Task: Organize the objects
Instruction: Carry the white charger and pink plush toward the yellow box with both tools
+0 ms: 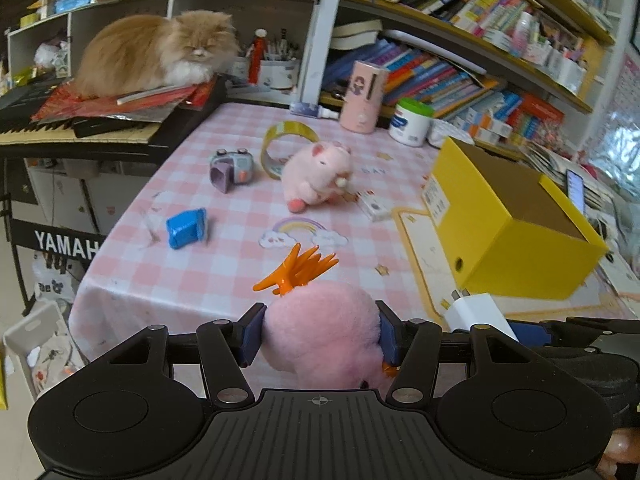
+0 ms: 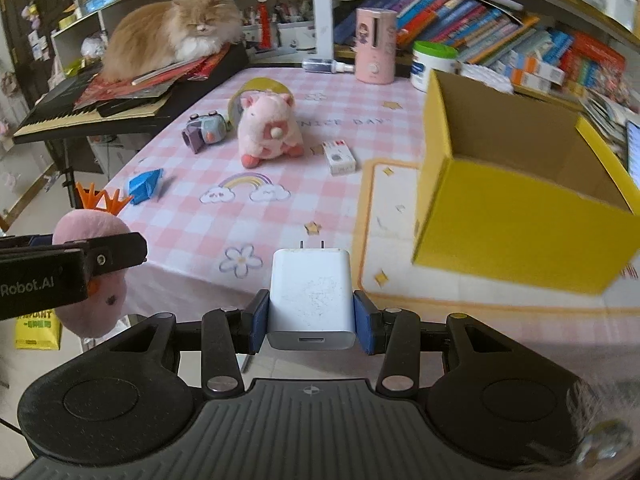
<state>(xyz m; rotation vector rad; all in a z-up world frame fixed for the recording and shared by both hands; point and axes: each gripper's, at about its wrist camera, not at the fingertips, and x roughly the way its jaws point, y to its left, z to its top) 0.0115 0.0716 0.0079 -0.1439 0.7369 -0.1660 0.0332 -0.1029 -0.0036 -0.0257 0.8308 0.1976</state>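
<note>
My left gripper (image 1: 320, 338) is shut on a pink plush toy with orange spikes (image 1: 320, 320), held above the table's near edge. The same plush (image 2: 88, 236) shows at the left of the right wrist view, clamped by the left gripper. My right gripper (image 2: 310, 320) is shut on a white charger plug (image 2: 311, 300), its prongs pointing away. That charger (image 1: 472, 310) peeks in at the lower right of the left wrist view. An open yellow box (image 2: 520, 216) stands on the table to the right, also seen as the yellow box (image 1: 512, 220).
On the pink checked tablecloth (image 2: 280, 224) lie a pink pig plush (image 2: 268, 132), a blue packet (image 2: 144, 186), a grey toy camera (image 2: 206, 130), a tape roll (image 1: 288, 140) and a small card box (image 2: 339, 157). A cat (image 2: 172, 32) rests on a keyboard at the left.
</note>
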